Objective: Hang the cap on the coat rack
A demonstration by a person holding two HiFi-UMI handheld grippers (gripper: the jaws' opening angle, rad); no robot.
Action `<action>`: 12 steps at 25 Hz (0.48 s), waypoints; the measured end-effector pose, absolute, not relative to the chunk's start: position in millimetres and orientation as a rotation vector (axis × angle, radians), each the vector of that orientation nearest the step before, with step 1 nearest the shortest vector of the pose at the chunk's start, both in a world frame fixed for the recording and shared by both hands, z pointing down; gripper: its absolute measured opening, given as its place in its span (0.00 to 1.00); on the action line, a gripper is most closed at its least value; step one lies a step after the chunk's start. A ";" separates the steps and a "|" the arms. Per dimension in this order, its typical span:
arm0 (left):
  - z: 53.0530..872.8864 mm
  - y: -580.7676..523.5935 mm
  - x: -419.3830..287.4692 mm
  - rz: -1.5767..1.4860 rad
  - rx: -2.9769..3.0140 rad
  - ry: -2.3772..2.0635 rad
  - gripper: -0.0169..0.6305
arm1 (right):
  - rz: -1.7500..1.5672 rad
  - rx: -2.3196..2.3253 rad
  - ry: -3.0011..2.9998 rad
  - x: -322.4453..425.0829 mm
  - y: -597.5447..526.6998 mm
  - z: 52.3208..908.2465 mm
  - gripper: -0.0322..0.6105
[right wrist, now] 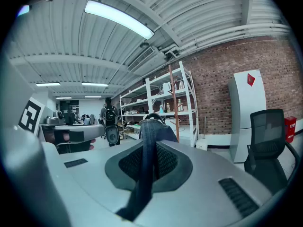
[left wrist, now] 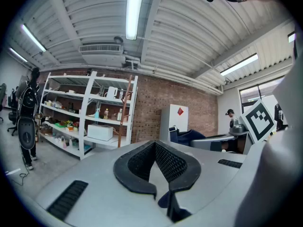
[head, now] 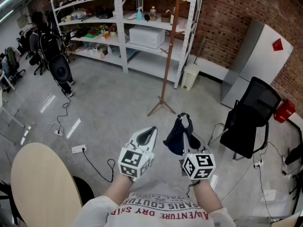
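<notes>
Right gripper (head: 184, 121) is clamped on the dark blue cap (head: 176, 137), which droops just below its fingertips. Coat rack (head: 165, 56) stands upright straight ahead, well beyond them. Left gripper (head: 149, 130), jaws together and empty, sits alongside, no nearer.

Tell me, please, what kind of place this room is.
Most likely a workshop or lab storeroom. Cluttered white metal shelving stands by a bare brick wall, and a power strip with loose cables lies on the concrete floor.
</notes>
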State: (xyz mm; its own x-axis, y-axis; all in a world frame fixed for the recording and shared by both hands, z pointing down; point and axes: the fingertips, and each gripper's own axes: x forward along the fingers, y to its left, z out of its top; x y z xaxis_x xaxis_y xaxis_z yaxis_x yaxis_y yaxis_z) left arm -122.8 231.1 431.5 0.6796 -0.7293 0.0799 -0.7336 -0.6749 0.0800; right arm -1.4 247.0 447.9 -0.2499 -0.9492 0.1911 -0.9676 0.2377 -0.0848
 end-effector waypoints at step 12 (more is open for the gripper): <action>436.9 209.5 -130.3 0.084 2.750 -1.232 0.04 | 0.327 1.850 -2.389 -5.5 229.9 453.4 0.08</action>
State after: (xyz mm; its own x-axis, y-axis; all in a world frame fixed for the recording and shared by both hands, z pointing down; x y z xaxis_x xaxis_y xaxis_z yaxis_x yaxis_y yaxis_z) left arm -130.3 209.5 436.9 0.6656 -0.7392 0.1023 -0.7463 -0.6591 0.0933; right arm -5.5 229.9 453.4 -0.2556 -0.9436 0.2106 -0.9655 0.2377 -0.1068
